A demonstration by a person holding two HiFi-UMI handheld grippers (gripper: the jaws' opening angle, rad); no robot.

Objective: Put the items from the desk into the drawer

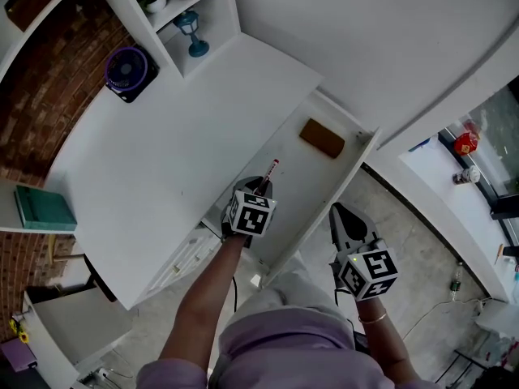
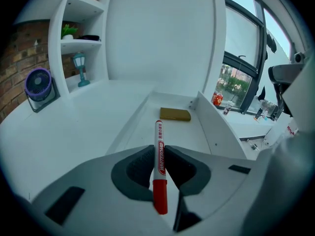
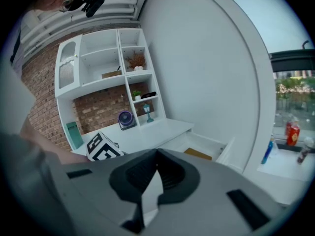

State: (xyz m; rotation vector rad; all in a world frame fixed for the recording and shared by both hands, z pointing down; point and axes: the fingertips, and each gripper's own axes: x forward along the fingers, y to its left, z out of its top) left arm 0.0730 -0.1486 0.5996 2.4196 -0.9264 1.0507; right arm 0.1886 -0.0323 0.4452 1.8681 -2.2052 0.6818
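Head view shows a white surface point(image 1: 178, 136) with its drawer point(image 1: 357, 148) pulled open. Inside, one thing lies on the drawer floor: a flat brown block point(image 1: 322, 138), set toward the far end near the right wall. The rest of the floor that shows is bare white.

The left gripper point(image 1: 261, 186) hangs over the near part of the drawer, tilted downward. The left gripper view gives the grip plainly: the fingers point(image 2: 142, 163) are clamped on a whiteboard marker point(image 2: 160, 161) partway along its barrel. The red cap sticks out behind them and the white barrel points ahead along the drawer toward the block point(image 2: 174, 114), well apart from it. Whether the marker's tip touches the drawer floor I cannot tell.

The right gripper point(image 1: 340, 217) is held off to the right, outside the drawer's wall. In the right gripper view its fingers point(image 3: 142, 166) meet at the tips with nothing between them.

At the back of the surface a purple fan point(image 1: 127, 71) stands beside a white shelf unit point(image 1: 227, 10). One low compartment of it holds a small blue lantern point(image 1: 191, 32) — nothing else shows in there with it.
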